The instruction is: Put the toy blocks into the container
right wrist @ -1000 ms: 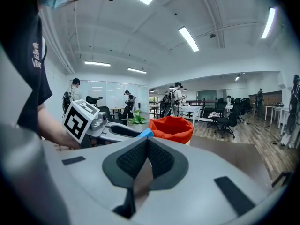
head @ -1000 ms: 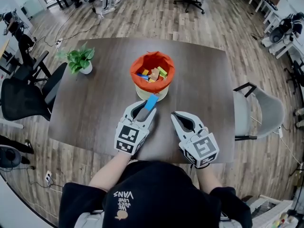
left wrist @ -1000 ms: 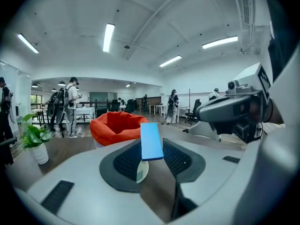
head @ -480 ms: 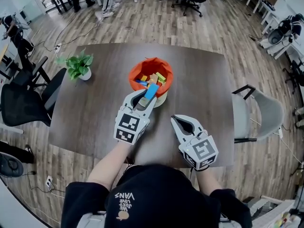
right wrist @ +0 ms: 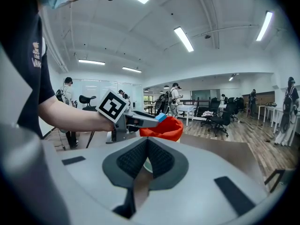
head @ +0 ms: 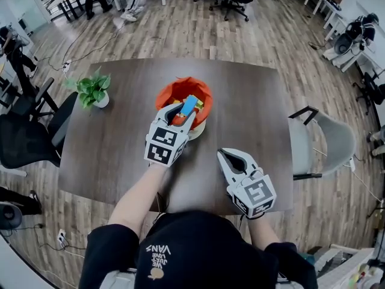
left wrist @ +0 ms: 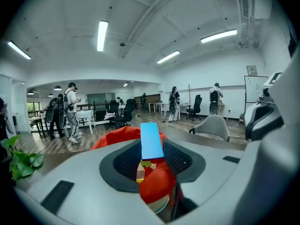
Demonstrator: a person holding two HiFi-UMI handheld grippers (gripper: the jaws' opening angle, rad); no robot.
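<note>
Block, flat, blue and rectangular, is clamped between the fingers of the left gripper, over the near rim of the round orange-lined container at the far middle of the dark wooden surface. Only the left gripper view shows yellow and wooden blocks inside, below it. The right gripper view gives the side: the block's tip is above the rim. The right gripper, fingers together on nothing, is near right, well apart.

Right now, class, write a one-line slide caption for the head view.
Left gripper holds a flat blue rectangular block over the orange fabric-lined container; the shut right gripper hangs nearby.
</note>
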